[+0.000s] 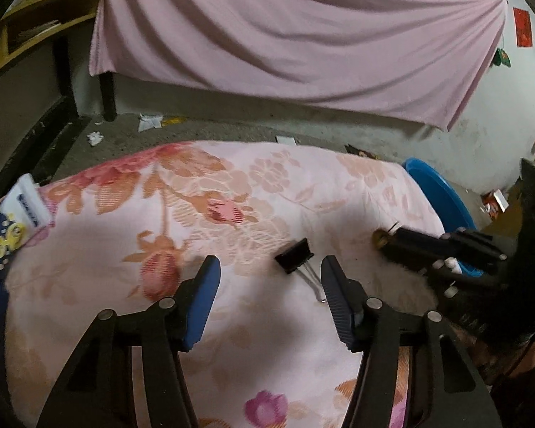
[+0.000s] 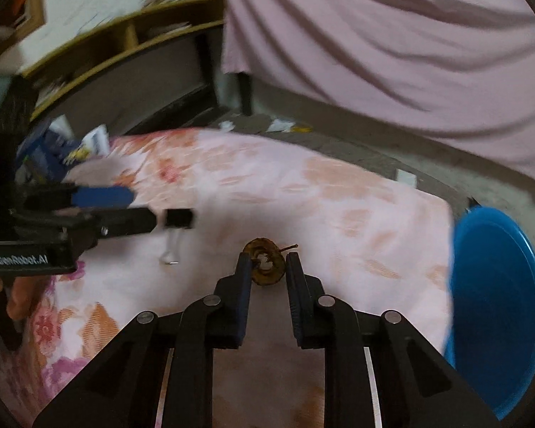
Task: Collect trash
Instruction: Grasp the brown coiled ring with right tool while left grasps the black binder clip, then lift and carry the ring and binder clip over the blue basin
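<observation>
Right wrist view shows your right gripper closed on a brown apple core; both pads press its sides, and it rests on the flowered sheet. The blue bin stands just beside the bed edge, to the right. In the left wrist view your left gripper is about half apart and holds nothing. A black binder clip lies on the sheet between its fingertips, nearer the right finger, with its wire handle touching or almost touching that finger; I cannot tell which.
</observation>
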`<state>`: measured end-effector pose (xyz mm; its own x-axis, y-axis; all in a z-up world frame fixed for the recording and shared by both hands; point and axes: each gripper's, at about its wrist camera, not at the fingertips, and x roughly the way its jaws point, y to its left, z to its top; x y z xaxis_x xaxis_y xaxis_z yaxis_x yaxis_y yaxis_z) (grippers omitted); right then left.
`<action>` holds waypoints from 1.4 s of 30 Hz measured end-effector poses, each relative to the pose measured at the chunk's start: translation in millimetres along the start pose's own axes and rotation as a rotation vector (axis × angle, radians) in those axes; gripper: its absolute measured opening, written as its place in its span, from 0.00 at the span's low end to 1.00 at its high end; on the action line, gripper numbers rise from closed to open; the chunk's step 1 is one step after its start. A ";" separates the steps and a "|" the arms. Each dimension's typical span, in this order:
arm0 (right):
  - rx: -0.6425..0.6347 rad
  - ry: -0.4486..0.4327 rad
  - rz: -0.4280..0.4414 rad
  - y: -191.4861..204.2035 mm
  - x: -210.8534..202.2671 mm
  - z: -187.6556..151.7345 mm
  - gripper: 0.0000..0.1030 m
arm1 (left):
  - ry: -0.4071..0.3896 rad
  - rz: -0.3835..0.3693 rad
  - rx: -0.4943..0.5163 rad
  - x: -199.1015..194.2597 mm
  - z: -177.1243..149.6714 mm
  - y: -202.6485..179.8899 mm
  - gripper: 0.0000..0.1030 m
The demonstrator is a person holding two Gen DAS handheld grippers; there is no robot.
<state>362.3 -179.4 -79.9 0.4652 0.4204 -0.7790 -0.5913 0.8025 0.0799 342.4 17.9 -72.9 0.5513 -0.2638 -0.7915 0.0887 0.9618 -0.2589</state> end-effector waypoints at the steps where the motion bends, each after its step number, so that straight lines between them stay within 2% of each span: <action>1: 0.026 -0.009 -0.005 -6.6 -2.4 -1.0 0.17 | 0.011 0.003 0.009 4.0 1.5 -3.2 0.51; 6: 0.105 -0.044 0.001 -24.3 -9.1 -3.8 0.17 | 0.043 0.025 0.064 20.7 6.6 -21.7 0.49; 7: 0.103 -0.049 0.001 -24.5 -10.1 -3.7 0.17 | 0.048 0.033 0.073 23.1 7.1 -24.8 0.40; 9: 0.094 -0.056 -0.003 -22.9 -11.2 -3.6 0.17 | 0.063 0.057 0.096 29.4 7.2 -31.6 0.29; 12: 0.089 -0.069 0.000 -20.6 -12.2 -3.1 0.17 | 0.068 0.085 0.125 35.5 3.8 -38.7 0.23; 17: 0.095 -0.106 0.008 -25.7 -20.7 -6.5 0.17 | 0.050 0.092 0.143 34.5 -1.9 -45.1 0.23; 20: 0.106 -0.172 0.015 -30.4 -33.3 -9.1 0.17 | -0.019 0.086 0.137 22.7 -2.2 -50.6 0.23; 22: 0.108 -0.237 0.009 -32.4 -47.0 -11.0 0.17 | -0.092 0.063 0.120 8.6 0.0 -55.7 0.23; 29: 0.122 -0.510 -0.064 -41.2 -108.3 -18.2 0.17 | -0.375 -0.075 0.078 -44.6 9.8 -83.0 0.23; 35: 0.095 -0.740 -0.208 -45.2 -162.8 -25.8 0.17 | -0.636 -0.185 0.149 -91.4 22.6 -120.9 0.23; 42: 0.084 -0.956 -0.342 -52.0 -209.8 -36.4 0.17 | -0.826 -0.246 0.267 -123.9 33.2 -158.1 0.23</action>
<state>271.5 -324.8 56.8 0.9539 0.2954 0.0523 -0.2967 0.9548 0.0182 287.6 -99.1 84.5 0.9024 -0.4275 -0.0542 0.4160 0.8970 -0.1495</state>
